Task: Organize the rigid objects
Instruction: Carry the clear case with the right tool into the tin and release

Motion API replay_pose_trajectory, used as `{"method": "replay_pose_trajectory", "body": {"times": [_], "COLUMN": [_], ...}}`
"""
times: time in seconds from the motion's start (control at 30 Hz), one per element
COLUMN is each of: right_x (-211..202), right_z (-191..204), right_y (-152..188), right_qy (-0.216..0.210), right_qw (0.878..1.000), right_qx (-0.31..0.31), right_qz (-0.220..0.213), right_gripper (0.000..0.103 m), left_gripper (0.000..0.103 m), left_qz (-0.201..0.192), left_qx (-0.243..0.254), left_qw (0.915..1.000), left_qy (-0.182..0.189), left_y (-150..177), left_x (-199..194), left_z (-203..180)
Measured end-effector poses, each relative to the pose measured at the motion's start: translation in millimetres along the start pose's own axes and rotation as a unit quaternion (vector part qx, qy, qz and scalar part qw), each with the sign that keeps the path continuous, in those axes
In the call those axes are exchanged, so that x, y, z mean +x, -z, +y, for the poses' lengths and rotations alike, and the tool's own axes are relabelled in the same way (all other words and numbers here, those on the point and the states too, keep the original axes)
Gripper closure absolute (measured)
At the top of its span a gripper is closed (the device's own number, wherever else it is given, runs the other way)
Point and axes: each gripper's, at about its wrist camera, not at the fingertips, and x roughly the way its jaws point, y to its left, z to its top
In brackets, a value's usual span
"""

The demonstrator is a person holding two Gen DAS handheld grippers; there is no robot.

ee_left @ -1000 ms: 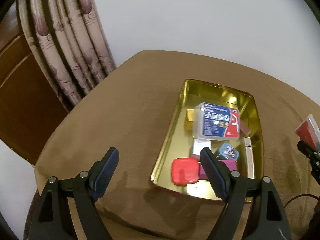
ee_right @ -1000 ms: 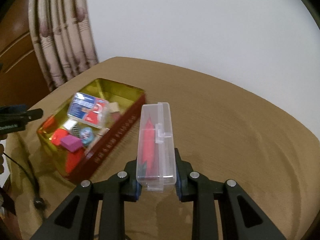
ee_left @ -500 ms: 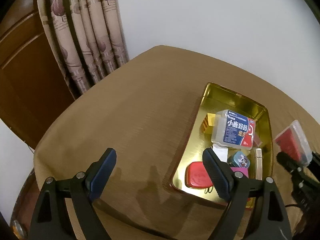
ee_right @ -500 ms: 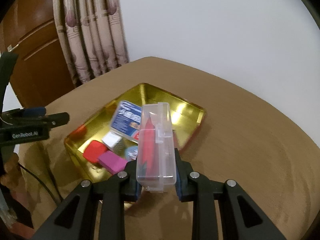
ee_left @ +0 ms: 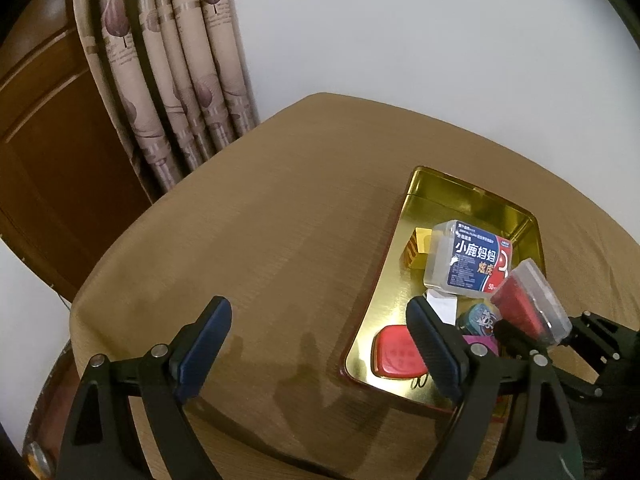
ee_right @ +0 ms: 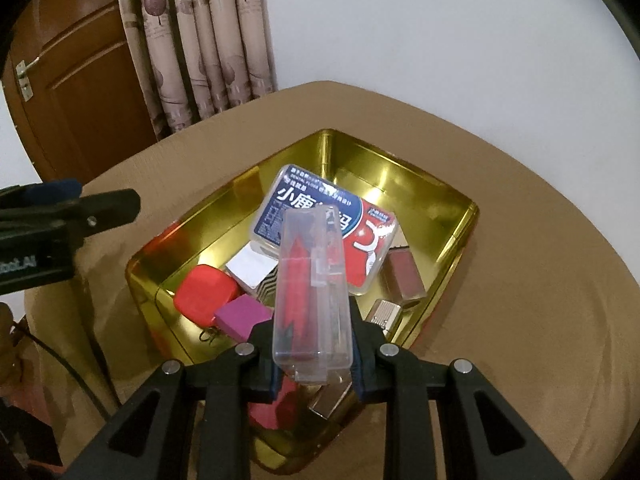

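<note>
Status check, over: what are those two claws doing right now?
Right gripper shut on clear case, above gold tin. Left gripper open, empty, over table. Floss box and small items crowd the tin.

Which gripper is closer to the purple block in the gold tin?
Right. The right gripper hangs just above the purple block, holding a clear case; the left gripper sits open beside the tin.
</note>
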Motion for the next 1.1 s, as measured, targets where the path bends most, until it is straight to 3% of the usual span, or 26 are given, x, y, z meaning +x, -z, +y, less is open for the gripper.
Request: {"method": "replay_pose_trajectory", "body": {"times": [0.4, 0.47, 0.53, 1.1], "right_x": [11.1, 11.2, 10.2, -40.3], "right_z": [2.7, 2.6, 3.3, 7.6], "right_y": [-0.5, -1.5, -1.8, 4.4], "right_qy": [0.009, 0.011, 0.015, 0.046], "right_qw": [1.000, 1.000, 1.000, 0.997], "right_qx": [0.009, 0.011, 0.012, 0.044], "right_qz": [0.004, 0.003, -0.001, -0.040], "right_gripper": [0.076, 0.072, 0.058, 0.035], "left_gripper": [0.016, 0.016, 0.015, 0.015], "left_qz": [0.002, 0.001, 0.001, -0.004], "left_qx": [0.013, 0.013, 0.014, 0.029], "left_qw": [0.9999, 0.9999, 0.9999, 0.9996], "left_qy": [-0.003, 0.000, 0.001, 0.005], "left_y": [1.2, 1.1, 1.4, 3.6], "left_x": [1.3, 1.1, 0.8, -2.3], "left_z": [-9.0, -8.9, -9.6, -14.0]}}
